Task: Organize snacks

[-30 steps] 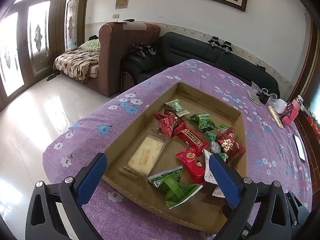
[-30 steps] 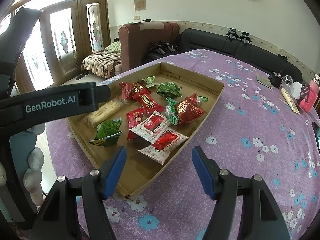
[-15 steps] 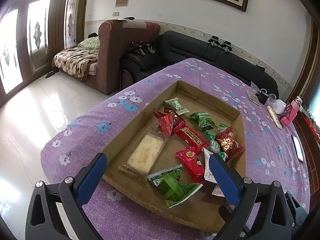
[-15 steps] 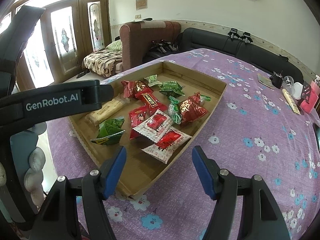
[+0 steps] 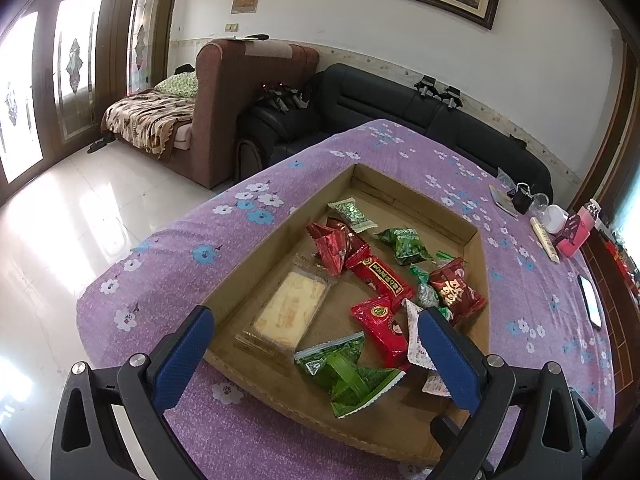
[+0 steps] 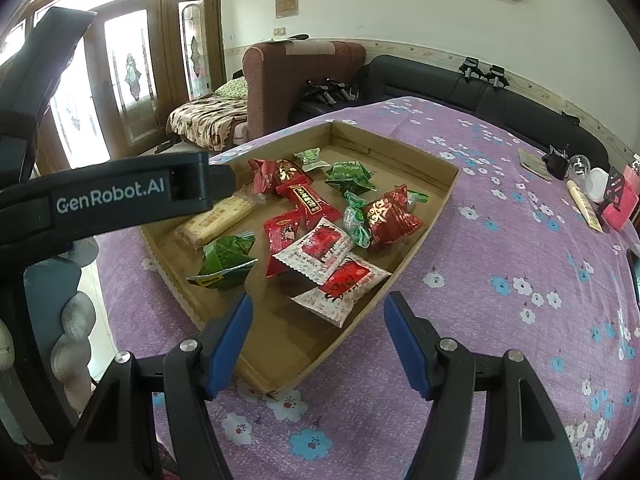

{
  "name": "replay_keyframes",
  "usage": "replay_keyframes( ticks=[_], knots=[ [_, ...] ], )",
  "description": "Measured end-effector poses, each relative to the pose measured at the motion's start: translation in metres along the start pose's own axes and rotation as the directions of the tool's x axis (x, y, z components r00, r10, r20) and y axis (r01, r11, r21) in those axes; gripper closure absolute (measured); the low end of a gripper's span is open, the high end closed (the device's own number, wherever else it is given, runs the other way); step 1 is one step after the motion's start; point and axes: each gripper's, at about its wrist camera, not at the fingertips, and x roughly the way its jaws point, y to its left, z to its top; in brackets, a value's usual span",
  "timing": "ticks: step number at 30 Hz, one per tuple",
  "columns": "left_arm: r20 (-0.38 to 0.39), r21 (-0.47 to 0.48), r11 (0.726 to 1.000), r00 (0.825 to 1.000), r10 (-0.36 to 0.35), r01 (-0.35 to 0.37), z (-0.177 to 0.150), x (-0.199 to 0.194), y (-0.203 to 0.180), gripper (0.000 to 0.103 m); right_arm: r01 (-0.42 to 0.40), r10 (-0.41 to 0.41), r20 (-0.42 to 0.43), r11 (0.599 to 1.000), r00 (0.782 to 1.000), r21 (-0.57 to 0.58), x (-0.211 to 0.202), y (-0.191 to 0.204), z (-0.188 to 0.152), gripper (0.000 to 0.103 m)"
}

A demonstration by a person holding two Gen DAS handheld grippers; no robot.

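While both blue-padded claws, left claw (image 5: 316, 354) and right claw (image 6: 318, 340), hang released and empty at 6 o'clock, assorted wrapped snacks (image 6: 320, 216) lie scattered inside the shallow cardboard tray (image 6: 416, 236) on the purple floral-clothed counter (image 6: 500, 280) toward 12 o'clock.

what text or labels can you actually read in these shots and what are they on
"GenRobot.AI": white letters on the black body of the left hand-held gripper, seen in the right wrist view.
"ALL'S WELL": partly legible on the white and red snack packet.
Gold characters on the red snack packets: too small to read.
Print on the green packet: blurred.
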Motion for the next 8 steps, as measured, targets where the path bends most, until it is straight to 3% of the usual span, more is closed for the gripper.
replay_keyframes(
  ticks=[8],
  knots=[
    [0.002, 0.013, 1.000, 1.000, -0.012, 0.012, 0.0057, -0.0059, -0.0050, 0.000, 0.007, -0.007, 0.015, 1.000, 1.000, 0.011, -0.0046, -0.0074, 0.0028, 0.035]
  ],
)
